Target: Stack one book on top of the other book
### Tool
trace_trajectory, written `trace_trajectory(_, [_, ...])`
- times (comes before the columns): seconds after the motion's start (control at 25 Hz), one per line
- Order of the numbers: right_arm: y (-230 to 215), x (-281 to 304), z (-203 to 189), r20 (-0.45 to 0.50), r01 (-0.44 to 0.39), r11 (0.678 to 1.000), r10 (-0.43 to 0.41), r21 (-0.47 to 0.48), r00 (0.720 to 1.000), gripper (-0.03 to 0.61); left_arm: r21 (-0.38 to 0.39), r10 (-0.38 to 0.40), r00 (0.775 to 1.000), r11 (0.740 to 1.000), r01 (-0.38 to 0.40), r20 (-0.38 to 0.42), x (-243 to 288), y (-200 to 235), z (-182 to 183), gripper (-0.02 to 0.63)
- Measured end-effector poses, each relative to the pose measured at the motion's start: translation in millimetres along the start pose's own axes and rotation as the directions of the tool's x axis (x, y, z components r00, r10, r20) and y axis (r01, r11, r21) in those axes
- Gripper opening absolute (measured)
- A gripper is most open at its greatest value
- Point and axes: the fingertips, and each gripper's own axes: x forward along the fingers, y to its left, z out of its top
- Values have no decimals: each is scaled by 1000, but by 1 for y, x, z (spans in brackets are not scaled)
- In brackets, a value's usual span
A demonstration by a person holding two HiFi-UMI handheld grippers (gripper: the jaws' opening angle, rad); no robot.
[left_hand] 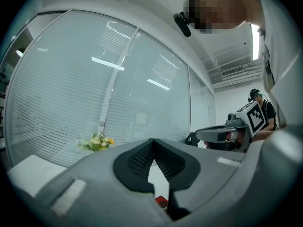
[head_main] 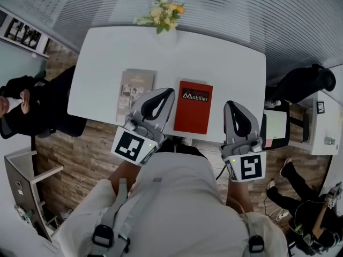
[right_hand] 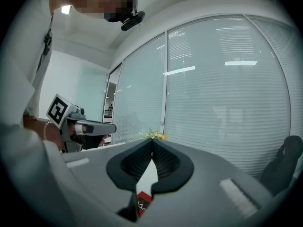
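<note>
In the head view both grippers are held out level in front of the person's pale-shirted torso, at the near edge of the white rounded table (head_main: 102, 74); the left gripper (head_main: 169, 92) sits at lower centre-left of the frame and slants toward the upper right, its marker cube nearest the body; the right gripper (head_main: 229, 106) sits at lower centre-right and points straight up the frame; bare forearms run back from each toward the bottom edge.

On the table, the red softcover book (head_main: 193, 106) lies flat at centre frame, between the two grippers' tips and touched by neither; the grey-beige book (head_main: 135, 95) lies flat just left of it, apart from it, partly covered in the picture by the left gripper; a bunch of yellow and white flowers (head_main: 162, 12) stands at the table's far edge, top centre; a glass wall with white blinds (head_main: 241, 9) fills the top of the frame; a person in black clothes (head_main: 37, 106) is at the left edge, and a black office chair (head_main: 303, 82) at the right.

In each gripper view the two dark ribbed pads meet at their tips, so both pairs of jaws are closed with nothing between them; only a sliver of the red book shows below, through the gap nearer the base.
</note>
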Motion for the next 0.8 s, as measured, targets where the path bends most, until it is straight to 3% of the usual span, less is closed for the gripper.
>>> trace_trajectory(0.56, [-3,13,-59,-105,-17,999,20,30,994,37,-74,10,993,997,-19,-120,8,10,-71,28])
trace_trajectory(0.8, [-1,16,-109,-224,-18,1000,21,13,974,51,-109,11,982,994,-31,-186,9,14,-108,49])
